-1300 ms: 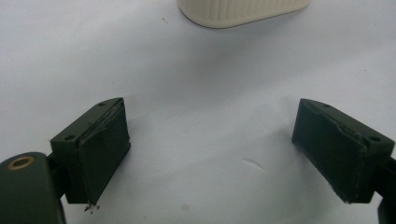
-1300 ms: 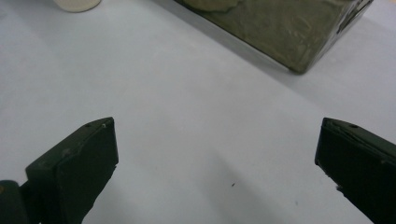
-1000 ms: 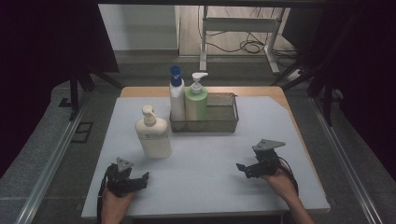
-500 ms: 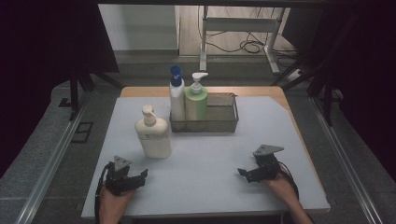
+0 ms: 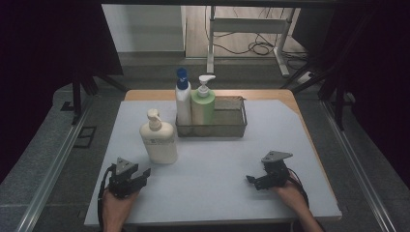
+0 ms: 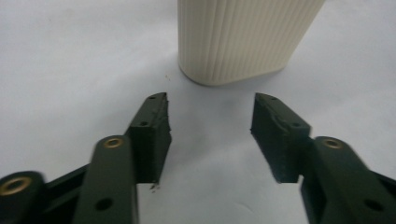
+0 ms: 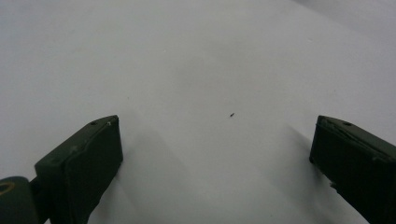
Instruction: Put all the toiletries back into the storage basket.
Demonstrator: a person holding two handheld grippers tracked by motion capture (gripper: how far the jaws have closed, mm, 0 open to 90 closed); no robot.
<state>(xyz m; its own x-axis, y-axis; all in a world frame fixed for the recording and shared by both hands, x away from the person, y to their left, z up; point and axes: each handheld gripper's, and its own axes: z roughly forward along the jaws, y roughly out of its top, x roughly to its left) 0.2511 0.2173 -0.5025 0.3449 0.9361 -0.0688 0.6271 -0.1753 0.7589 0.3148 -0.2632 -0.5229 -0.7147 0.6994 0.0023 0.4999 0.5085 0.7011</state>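
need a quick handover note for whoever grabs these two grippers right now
Left gripper: low over the table's white mat, just short of the cream pump bottle. Its jaws have just been closing, now about half apart, with nothing between them; the bottle's ribbed base stands just ahead of the tips.
Right gripper: open wide, nothing between the jaws, low over bare mat at the right.
Things: cream bottle upright on the mat, left of the wire basket. The blue-capped bottle and green bottle stand in the basket's left end.
Done: nothing gripped yet.
Left: probably grasp the cream bottle; the basket's right part looks free.
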